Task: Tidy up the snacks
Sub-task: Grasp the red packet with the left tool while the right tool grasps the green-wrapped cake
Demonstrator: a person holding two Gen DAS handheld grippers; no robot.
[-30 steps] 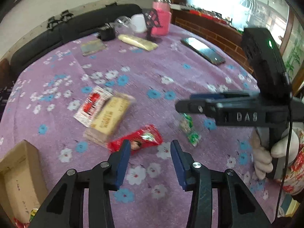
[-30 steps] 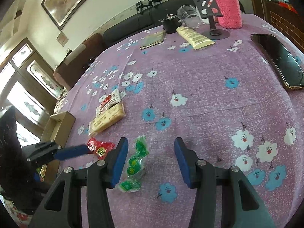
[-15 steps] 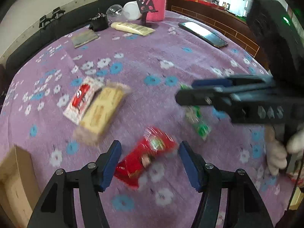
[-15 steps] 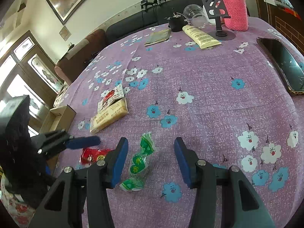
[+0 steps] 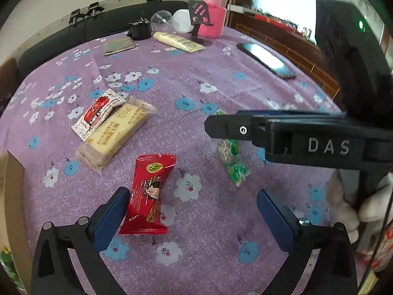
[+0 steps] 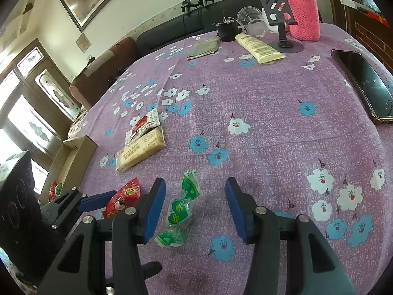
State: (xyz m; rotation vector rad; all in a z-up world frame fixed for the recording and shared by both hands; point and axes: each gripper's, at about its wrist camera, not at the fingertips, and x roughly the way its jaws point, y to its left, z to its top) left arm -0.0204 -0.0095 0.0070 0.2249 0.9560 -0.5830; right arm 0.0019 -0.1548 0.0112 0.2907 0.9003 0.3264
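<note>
While both grippers hovered low over the purple flowered tablecloth [image 6: 270, 113], the left gripper [image 5: 194, 211] stood wide open and empty, the red plastic snack packet [image 5: 149, 191] lying just beside its left finger. The right gripper [image 6: 194, 206] also gaped empty, its fingers either side of the green-and-clear candy wrapper [image 6: 181, 211] lying flat on the cloth.

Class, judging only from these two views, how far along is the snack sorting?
Done: some packets already lie in the cardboard box. In hand: nothing gripped; the open left gripper brackets the red snack, the open right gripper the green candy packet. Left: those two, the yellow biscuit pack and the white-red sachet.
</note>
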